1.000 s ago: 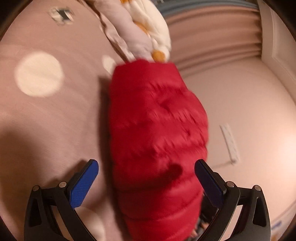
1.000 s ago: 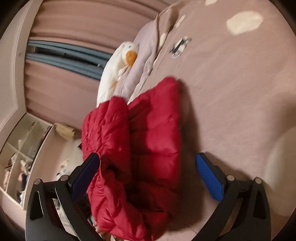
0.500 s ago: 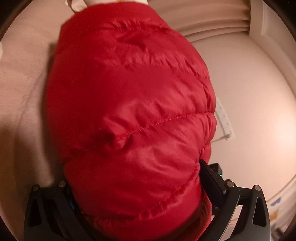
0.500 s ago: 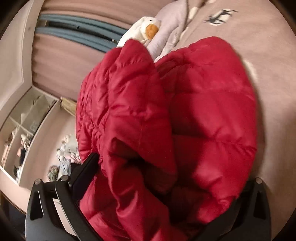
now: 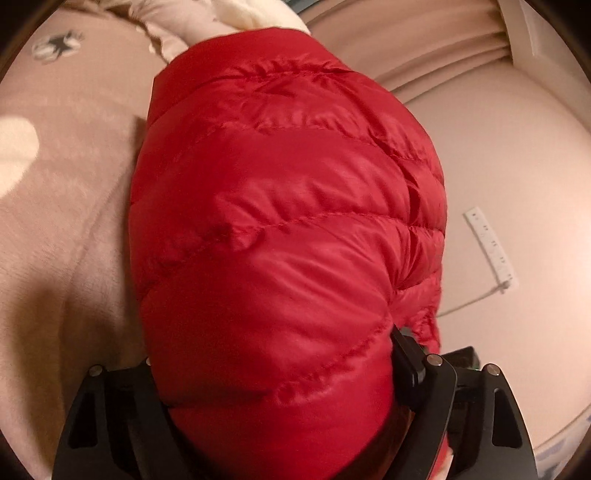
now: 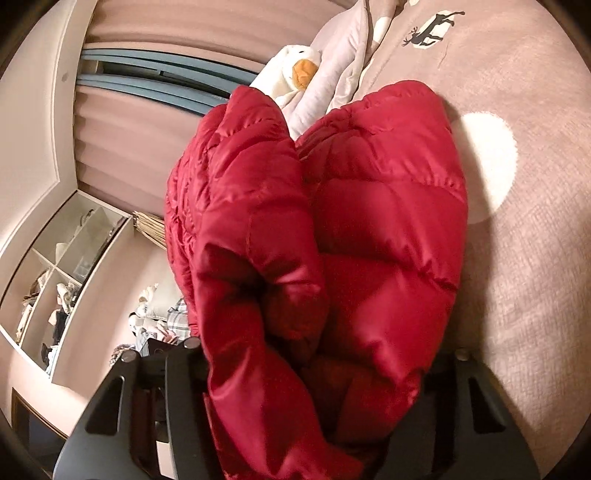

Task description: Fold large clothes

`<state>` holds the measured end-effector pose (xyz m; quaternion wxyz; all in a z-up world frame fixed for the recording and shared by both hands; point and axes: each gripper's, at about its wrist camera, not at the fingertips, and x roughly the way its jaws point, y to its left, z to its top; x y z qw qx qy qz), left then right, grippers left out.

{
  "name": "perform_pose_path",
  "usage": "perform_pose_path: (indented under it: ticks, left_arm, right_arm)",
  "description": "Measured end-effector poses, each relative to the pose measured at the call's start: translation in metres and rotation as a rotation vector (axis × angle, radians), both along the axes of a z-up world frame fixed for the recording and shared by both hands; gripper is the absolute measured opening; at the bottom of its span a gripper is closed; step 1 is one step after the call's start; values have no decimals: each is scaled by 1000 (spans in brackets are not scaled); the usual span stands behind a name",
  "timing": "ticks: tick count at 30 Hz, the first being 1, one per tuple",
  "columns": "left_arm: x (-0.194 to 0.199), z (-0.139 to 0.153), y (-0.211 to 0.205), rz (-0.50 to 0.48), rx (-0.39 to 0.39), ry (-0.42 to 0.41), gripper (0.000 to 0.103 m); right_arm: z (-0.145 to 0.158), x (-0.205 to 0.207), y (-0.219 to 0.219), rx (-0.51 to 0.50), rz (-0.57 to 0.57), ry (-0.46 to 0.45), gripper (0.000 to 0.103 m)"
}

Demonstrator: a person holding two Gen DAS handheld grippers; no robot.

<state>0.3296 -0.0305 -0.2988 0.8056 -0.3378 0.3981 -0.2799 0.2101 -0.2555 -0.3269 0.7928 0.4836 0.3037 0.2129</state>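
A red puffy down jacket [image 5: 288, 236] lies folded in a thick bundle at the edge of a pinkish-beige bed cover [image 5: 62, 206]. My left gripper [image 5: 273, 373] has the bundle's near end bulging between its jaws, which press into it; the blue pads are hidden. In the right wrist view the jacket [image 6: 376, 229] shows two padded lobes. My right gripper [image 6: 314, 354] also has the jacket's end packed between its jaws, which are closed in on the padding.
A white plush duck [image 6: 291, 70] and a pale pillow [image 6: 340, 55] lie at the head of the bed. The cover has a reindeer print [image 6: 432, 29] and white dots. A shelf unit [image 6: 62, 269] stands against the wall; a power strip [image 5: 491, 247] lies on the floor.
Both grippers moved forward onto the jacket's near end and closed; a second ago they were open with blue pads visible, now the padding fills both jaws.
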Motion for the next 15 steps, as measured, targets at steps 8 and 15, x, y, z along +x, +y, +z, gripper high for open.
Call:
perform_pose_path:
  ticks: [8, 15]
  left_arm:
    - [-20, 43, -14, 44, 132, -62, 83]
    - [-73, 100, -13, 116, 159, -202, 83]
  right_arm:
    - [13, -2, 4, 39, 40, -64, 55]
    - [63, -22, 18, 39, 89, -191, 55]
